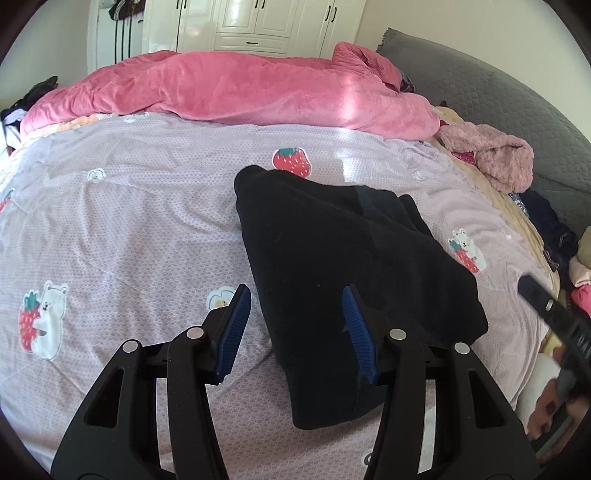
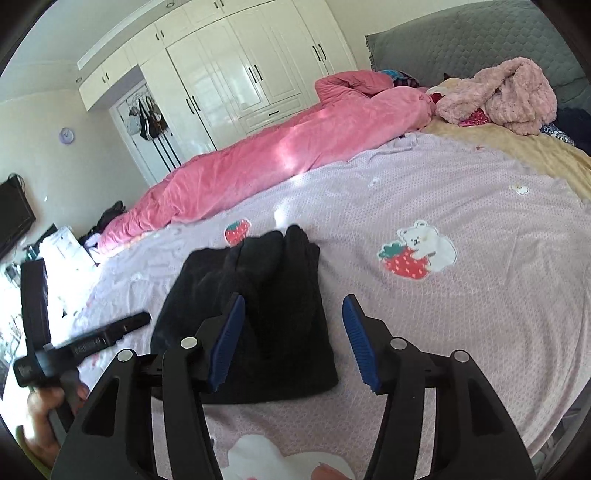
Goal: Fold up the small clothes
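The black garment [image 1: 354,266] lies folded into a compact stack on the lilac strawberry-print bedsheet [image 1: 129,206], apparently set flat so the folds hold. Left tool [image 1: 297,332] hangs above its 6 o'clock edge, jaws parted, gripping nothing; right tool [image 2: 293,339] likewise gapes empty. At 12 o'clock, a pink blanket [image 1: 240,88].

sunlit bedroom, white wardrobe [image 2: 236,74], lilac bedspread [image 2: 461,206], grey headboard [image 2: 461,33]
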### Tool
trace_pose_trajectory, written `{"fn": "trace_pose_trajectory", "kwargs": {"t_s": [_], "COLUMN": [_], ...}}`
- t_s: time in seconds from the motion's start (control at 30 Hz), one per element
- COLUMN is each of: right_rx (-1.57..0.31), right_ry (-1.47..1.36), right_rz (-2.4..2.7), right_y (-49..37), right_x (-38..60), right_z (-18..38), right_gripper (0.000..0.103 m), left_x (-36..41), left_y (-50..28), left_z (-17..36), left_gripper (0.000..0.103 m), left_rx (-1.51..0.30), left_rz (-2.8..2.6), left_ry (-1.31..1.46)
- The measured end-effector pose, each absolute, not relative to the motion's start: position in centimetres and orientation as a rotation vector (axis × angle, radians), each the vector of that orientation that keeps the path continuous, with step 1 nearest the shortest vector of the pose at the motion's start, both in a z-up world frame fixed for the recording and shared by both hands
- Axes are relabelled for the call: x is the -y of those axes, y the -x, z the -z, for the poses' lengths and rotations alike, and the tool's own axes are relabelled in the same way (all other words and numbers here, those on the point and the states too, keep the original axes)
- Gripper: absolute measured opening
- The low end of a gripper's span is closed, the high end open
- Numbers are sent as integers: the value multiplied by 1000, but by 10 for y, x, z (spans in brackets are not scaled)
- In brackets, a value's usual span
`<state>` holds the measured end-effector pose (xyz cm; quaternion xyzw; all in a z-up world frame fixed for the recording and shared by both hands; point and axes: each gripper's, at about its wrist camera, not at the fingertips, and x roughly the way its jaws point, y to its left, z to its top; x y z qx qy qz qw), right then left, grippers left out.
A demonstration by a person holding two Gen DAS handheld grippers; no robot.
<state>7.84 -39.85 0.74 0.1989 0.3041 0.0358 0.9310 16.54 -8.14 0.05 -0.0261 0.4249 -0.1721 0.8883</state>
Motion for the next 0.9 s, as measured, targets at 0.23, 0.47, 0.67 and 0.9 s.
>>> {"fn": "trace_pose_trajectory", "kwargs": {"t_s": [0.23, 0.47, 0.67, 0.9], "right_rx": [-734, -968, -960, -787], "right_ry": [-431, -553, -568, -193], "right_rz": [-162, -249, -315, -216], "right_y": [-142, -209, -217, -193], "right_x": [398, 378, 371, 347], "right_z": [-15, 34, 46, 1], "right_gripper": [47, 42, 15, 12], "left_x": [86, 88, 91, 98], "left_y": [-162, -160, -158, -155], "left_z": [13, 15, 17, 17], "left_gripper": [44, 44, 44, 47], "left_rx": [-895, -897, -905, -912], "left_rz": [358, 356, 371, 418], "left_ry": [54, 45, 41, 56]}}
